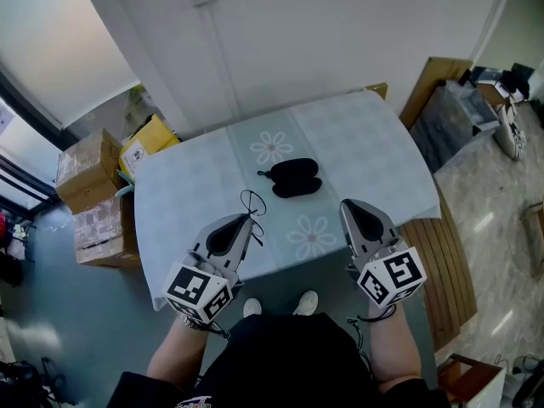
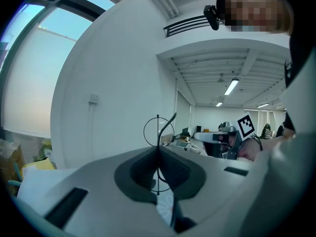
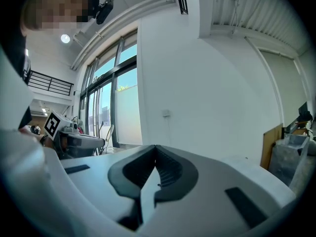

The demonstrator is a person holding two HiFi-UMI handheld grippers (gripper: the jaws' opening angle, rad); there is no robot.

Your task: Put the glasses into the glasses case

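My left tongs [image 1: 247, 218] are clamped on the thin-framed glasses [image 1: 252, 202], lifted clear above the bench's [image 1: 183, 198] near edge, presumably for carrying. My right tongs [image 1: 348, 206] are closed and empty. The black case [image 1: 293, 178] lies mid-bench; open or not, I cannot tell.
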